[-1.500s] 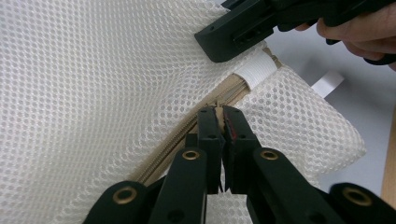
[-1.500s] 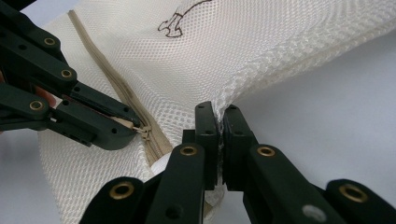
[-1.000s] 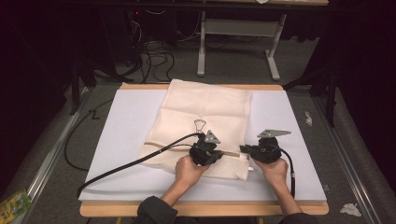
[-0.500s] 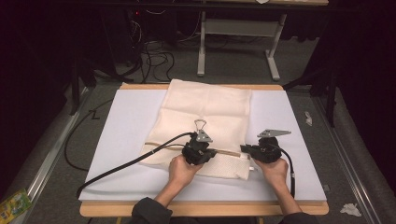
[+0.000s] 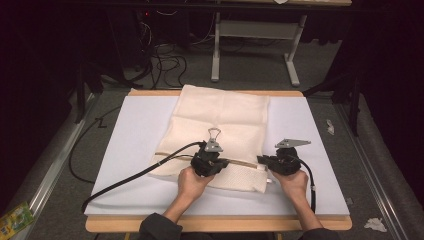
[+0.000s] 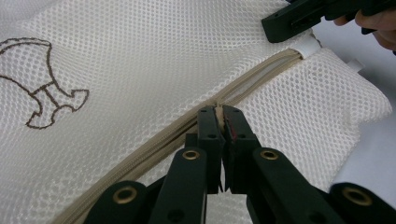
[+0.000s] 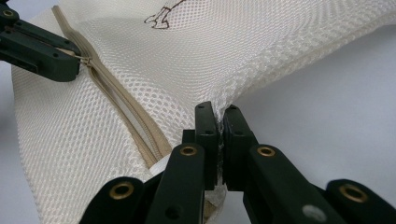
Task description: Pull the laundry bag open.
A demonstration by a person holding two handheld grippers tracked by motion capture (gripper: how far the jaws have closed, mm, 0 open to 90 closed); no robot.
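Tongs both clamped: left gripper (image 6: pixel 219 114) on zipper pull (image 6: pixel 217 111), right gripper (image 7: pixel 219 116) pinching mesh bag (image 5: pixel 220 120) edge

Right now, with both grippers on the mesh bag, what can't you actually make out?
- Zipper pull: in the left gripper view the left gripper is shut over it.
- Brown stitched motif: cut off by that view's left edge.
- Mesh bag contents: nothing can be told in the high view.
- Bag corner: pinched inside the right gripper in its own view.

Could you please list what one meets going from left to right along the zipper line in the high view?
Black cable → left gripper shut on the zipper pull → tan zipper of the mesh bag → right gripper shut on the bag's edge → bare white mat.
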